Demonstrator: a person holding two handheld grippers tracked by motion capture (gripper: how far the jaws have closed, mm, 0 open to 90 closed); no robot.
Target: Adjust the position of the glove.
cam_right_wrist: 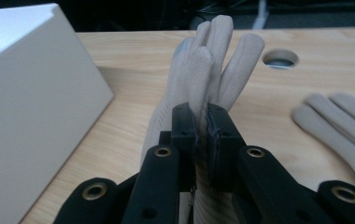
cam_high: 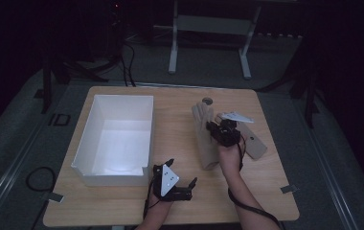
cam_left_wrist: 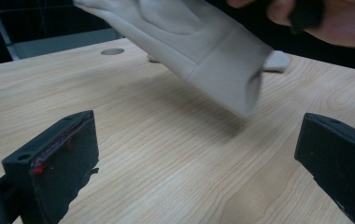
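Right gripper clamped on glove, pinching mid-palm; glove fingers point ahead past jaws, cuff hangs back toward left gripper. Left gripper jaws wide apart, nothing between. Box lies left of held glove. Second glove lies on table, right of jaws.

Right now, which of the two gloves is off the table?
The glove pinched in the right gripper, nearer the white box; the other glove lies flat.

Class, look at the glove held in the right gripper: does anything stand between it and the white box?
Nothing visible does. The right gripper pinches the glove, and only bare table lies between it and the white box.
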